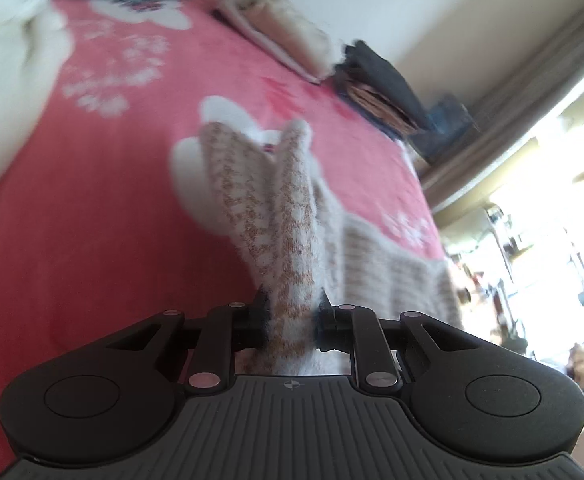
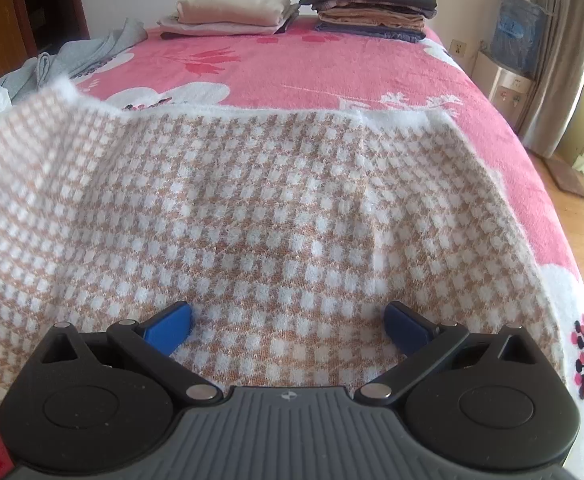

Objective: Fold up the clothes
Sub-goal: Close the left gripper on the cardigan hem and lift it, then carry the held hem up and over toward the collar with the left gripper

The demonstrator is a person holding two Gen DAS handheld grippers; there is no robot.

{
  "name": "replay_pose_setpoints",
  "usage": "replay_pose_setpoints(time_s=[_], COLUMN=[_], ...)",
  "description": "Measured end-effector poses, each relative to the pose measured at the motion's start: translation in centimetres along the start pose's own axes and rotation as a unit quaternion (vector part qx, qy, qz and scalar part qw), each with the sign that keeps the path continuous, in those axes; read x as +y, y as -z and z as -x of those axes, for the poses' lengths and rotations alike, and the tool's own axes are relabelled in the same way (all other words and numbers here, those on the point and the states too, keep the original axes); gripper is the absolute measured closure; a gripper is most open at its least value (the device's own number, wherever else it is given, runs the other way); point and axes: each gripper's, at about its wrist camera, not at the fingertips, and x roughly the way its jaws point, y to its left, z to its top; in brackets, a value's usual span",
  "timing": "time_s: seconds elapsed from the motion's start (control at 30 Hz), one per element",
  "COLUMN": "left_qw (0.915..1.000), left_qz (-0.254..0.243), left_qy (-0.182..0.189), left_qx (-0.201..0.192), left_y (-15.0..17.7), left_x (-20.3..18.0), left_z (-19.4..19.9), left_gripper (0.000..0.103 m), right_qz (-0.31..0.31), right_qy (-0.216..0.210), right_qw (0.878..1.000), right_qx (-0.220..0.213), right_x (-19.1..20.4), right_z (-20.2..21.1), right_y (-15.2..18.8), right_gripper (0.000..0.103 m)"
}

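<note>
Your left gripper (image 1: 290, 320) pinches a bunched fold of the checked sweater (image 2: 276, 208), lifted, though blurred. Your right gripper (image 2: 288, 322) hovers wide apart over the sweater spread on the pink blanket (image 2: 331, 68).

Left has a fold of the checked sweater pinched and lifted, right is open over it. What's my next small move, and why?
Probably close the right gripper on the checked sweater: its jaws stand wide apart over the flat knit, gripping nothing, while the left gripper already holds a raised fold. A second grip would let you carry the fold across evenly.
</note>
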Motion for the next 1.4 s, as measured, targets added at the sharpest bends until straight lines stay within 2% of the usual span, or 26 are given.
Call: replay_pose_setpoints(time_s=[0.27, 0.63, 0.77, 0.93, 1.1, 1.17, 1.27, 1.33, 1.4], left_qw=[0.9977, 0.9862, 0.9811, 0.976, 0.9682, 0.9654, 0.9615, 0.9579, 0.9551], left_qz=[-0.02, -0.067, -0.079, -0.073, -0.087, -0.099, -0.118, -0.124, -0.127], left_qy=[0.039, 0.071, 0.071, 0.094, 0.105, 0.113, 0.144, 0.174, 0.195], left_qx=[0.052, 0.134, 0.162, 0.183, 0.21, 0.213, 0.202, 0.192, 0.183], left_y=[-1.6, -1.4, -0.6, 0.6, 2.9, 3.9, 5.0, 5.4, 5.8], left_x=[-7.3, -16.0, -18.0, -19.4, -19.3, -18.9, -18.1, -17.4, -16.7], left_z=[-0.8, -7.3, -10.9, -14.9, -19.3, -20.5, -20.8, -20.3, -19.9], left_gripper=[0.086, 0.086, 0.086, 0.086, 0.082, 0.078, 0.073, 0.07, 0.069], right_qz=[0.033, 0.081, 0.077, 0.072, 0.065, 0.034, -0.037, -0.115, -0.197], right_qy=[0.0, -0.015, -0.023, -0.033, -0.043, -0.06, -0.082, -0.122, -0.191], right_qw=[0.999, 0.991, 0.989, 0.985, 0.981, 0.981, 0.979, 0.967, 0.943], right_qx=[-0.039, -0.101, -0.124, -0.152, -0.179, -0.181, -0.182, -0.19, -0.19], right_x=[0.1, -0.4, -2.4, -4.9, -7.6, -9.6, -12.9, -15.8, -18.6], right_z=[0.0, 0.0, 1.3, 3.0, 4.8, 6.1, 7.9, 8.9, 9.5], right_y=[1.0, 2.3, 3.3, 4.5, 5.8, 6.5, 7.0, 7.1, 7.0], right_gripper=[0.0, 0.0, 0.0, 0.0, 0.0, 0.001, 0.004, 0.005, 0.005])
